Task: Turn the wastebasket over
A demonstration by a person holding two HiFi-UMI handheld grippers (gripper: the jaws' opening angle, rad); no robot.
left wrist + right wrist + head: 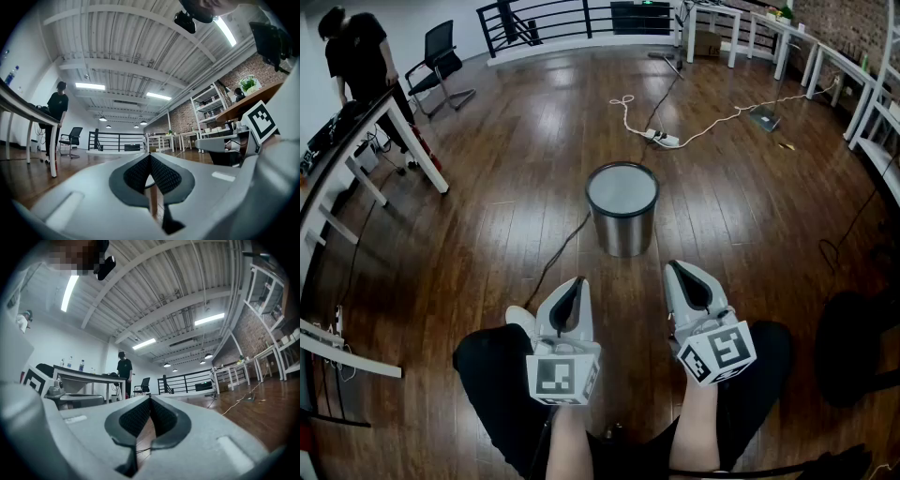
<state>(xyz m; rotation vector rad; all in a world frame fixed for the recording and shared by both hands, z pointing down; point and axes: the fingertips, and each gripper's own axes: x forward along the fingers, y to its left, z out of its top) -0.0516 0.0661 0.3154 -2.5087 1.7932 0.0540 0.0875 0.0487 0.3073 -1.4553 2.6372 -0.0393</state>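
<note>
A round metal wastebasket (622, 208) stands on the wooden floor in the middle of the head view, its top face pale grey inside a dark rim. Both grippers hang level in front of the person's legs, short of the basket and apart from it. My left gripper (579, 280) is below and left of it, jaws shut with nothing between them. My right gripper (673, 266) is below and right of it, also shut and empty. In the left gripper view the left gripper (150, 155) has its pads meeting; in the right gripper view the pads of the right gripper (150, 398) meet too.
A dark cable (558, 258) runs over the floor toward the basket. A power strip with white cords (664, 139) lies behind it. A person (356, 56) stands at a table (366, 141) at the left, near an office chair (441, 58). White tables (862, 84) line the right.
</note>
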